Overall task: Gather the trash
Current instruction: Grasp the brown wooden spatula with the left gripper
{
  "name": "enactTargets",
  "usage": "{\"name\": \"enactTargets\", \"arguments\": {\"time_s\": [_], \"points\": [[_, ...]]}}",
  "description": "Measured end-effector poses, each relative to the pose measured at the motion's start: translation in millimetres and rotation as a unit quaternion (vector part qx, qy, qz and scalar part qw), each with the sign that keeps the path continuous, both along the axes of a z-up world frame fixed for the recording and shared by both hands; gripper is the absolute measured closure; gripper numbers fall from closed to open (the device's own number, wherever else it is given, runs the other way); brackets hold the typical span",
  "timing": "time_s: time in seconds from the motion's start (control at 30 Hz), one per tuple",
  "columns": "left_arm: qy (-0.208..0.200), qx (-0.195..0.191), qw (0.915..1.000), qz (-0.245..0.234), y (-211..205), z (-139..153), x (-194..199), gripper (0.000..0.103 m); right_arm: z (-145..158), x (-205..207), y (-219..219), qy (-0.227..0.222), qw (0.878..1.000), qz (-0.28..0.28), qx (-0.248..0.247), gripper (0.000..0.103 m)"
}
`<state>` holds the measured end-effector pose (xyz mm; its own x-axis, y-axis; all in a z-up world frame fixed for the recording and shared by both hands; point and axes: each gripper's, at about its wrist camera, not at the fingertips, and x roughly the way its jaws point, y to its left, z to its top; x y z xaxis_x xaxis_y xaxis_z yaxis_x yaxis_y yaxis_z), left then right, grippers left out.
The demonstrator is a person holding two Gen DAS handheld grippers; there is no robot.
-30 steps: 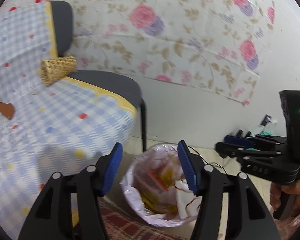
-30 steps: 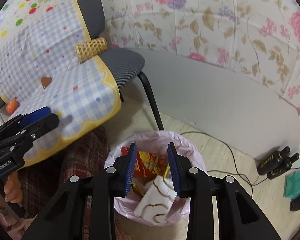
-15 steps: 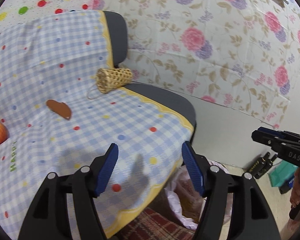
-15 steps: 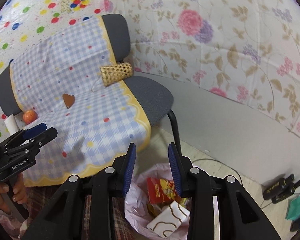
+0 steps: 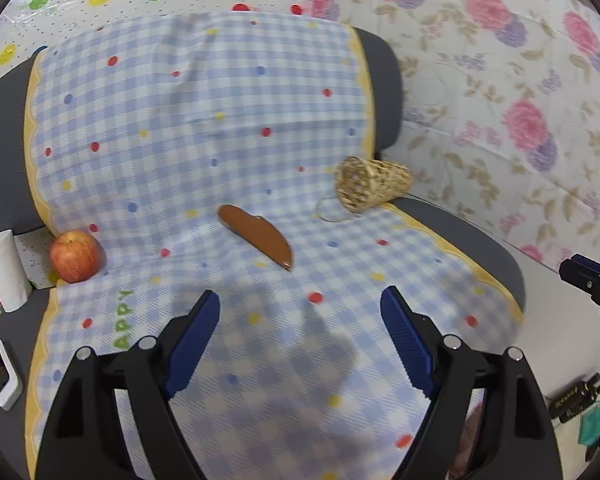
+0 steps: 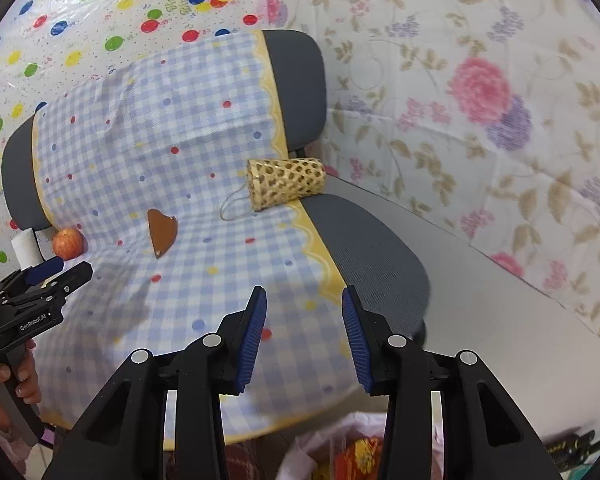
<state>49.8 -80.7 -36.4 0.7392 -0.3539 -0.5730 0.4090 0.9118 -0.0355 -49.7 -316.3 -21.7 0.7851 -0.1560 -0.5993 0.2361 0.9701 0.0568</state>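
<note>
Both claws hang empty above the checked cloth (image 5: 284, 352) draped over the chairs — the left gripper (image 5: 300, 340) spread wide, the right gripper (image 6: 303, 334) parted less. The likeliest trash left is the flat brown scrap (image 5: 258, 236), lying mid-cloth between the apple (image 5: 76, 255) and the tipped wicker basket (image 5: 370, 183), apart from both. Its long axis runs diagonally in the left view, pointed tip toward the near right. Being thin and flat, it may slip the pads, or the fingers may pinch cloth and drag it — closing across the narrow width seems safer
</note>
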Motion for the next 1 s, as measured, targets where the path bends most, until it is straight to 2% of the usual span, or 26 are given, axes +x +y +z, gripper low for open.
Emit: {"name": "enactTargets", "arguments": {"time_s": [0.1,0.23,0.67,0.83,0.93,1.0], "points": [[0.005,0.004,0.9996,0.026,7,1,24,0.022,0,28,2,0.000,1.000,0.009,0.000,0.061],[0.019,0.006,0.9984,0.053,12,-1,53,0.014,-2,65,1,0.000,1.000,0.013,0.003,0.046],[0.087,0.021,0.9915,0.094,-18,-33,151,0.014,-13,168,-13,0.012,1.000,0.017,0.000,0.045],[0.135,0.021,0.9850,0.106,-30,-50,186,0.014,-24,204,-23,0.027,1.000,0.011,0.002,0.045],[0.143,0.041,0.9829,0.109,-38,-56,201,0.014,-28,218,-25,0.032,0.999,0.010,0.009,0.045],[0.159,0.047,0.9799,0.111,-42,-63,212,0.020,-29,223,-25,0.032,0.999,0.011,0.011,0.045]]}}
